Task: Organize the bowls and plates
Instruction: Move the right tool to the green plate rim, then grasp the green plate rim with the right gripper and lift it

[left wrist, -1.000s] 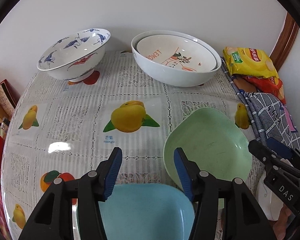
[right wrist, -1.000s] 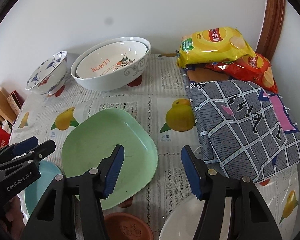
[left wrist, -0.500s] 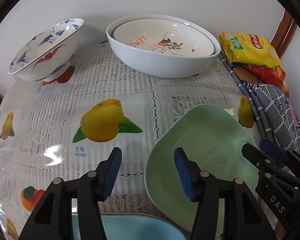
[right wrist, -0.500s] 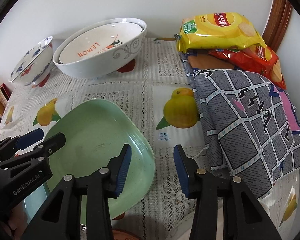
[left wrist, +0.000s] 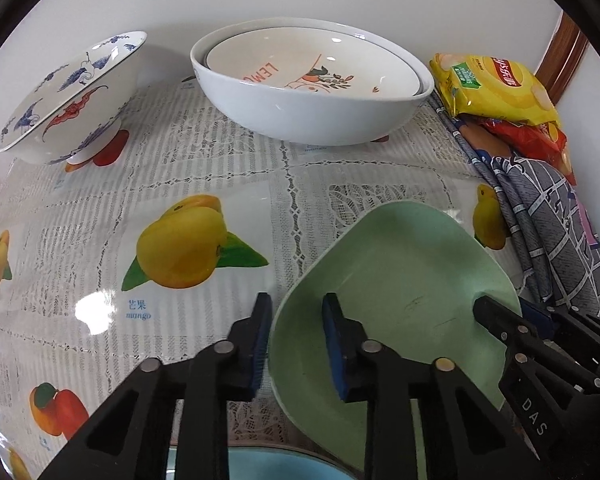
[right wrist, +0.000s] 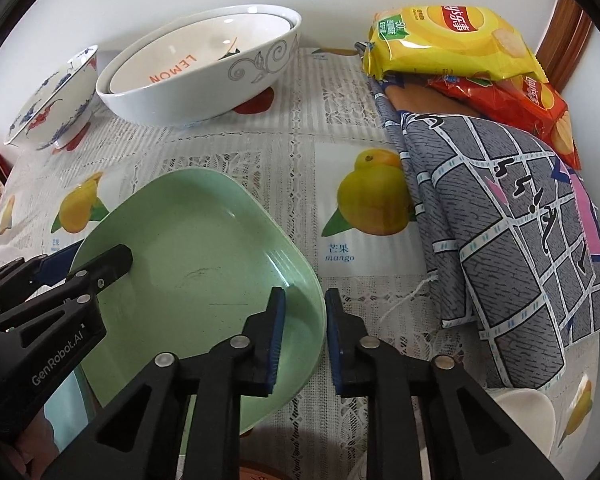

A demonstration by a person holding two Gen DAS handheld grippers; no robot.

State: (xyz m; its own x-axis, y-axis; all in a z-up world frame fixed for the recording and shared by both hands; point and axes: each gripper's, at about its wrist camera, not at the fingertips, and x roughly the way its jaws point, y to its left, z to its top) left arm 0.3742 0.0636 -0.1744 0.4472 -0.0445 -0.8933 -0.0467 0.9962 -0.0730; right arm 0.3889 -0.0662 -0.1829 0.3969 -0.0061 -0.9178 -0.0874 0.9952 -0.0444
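A green plate lies on the fruit-print tablecloth. My left gripper straddles its left rim, one pad outside and one inside; its jaws are closing and the pads meet the rim. Across the plate, my right gripper closes on the right rim in the same way. A light blue plate sits near the front edge, mostly hidden under the left gripper. Two nested white bowls and a blue-patterned bowl stand by the wall.
Yellow and red chip bags and a grey checked cloth fill the right side. A white bowl and a brown dish peek in at the front. The white wall backs the table.
Both grippers came down and forward onto the green plate, and their jaws narrowed around its opposite rims. The blue plate slipped almost out of the left wrist view.
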